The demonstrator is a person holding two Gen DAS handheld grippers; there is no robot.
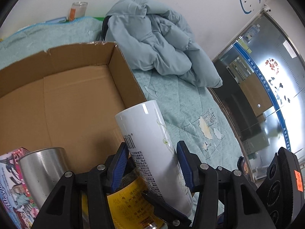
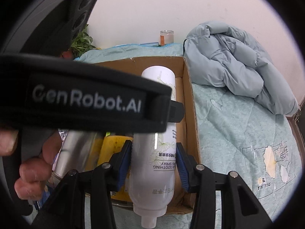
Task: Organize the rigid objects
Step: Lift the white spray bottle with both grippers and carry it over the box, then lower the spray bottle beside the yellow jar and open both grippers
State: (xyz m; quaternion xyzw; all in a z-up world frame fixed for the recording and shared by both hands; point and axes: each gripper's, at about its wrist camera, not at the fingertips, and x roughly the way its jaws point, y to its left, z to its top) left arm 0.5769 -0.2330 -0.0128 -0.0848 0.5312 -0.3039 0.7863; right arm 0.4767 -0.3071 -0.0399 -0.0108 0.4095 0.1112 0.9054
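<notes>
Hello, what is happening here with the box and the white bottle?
A person holds a gripper in each hand. Both the left gripper and the right gripper have the white spray bottle between their jaws, at the open cardboard box on a bed. A steel cup and a yellow jar already sit in the box.

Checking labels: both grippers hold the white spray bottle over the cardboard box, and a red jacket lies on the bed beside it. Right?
Not quite: the jacket is pale blue, not red, as the right wrist view shows. The rest stands: both grippers hold the white bottle over the box.
</notes>
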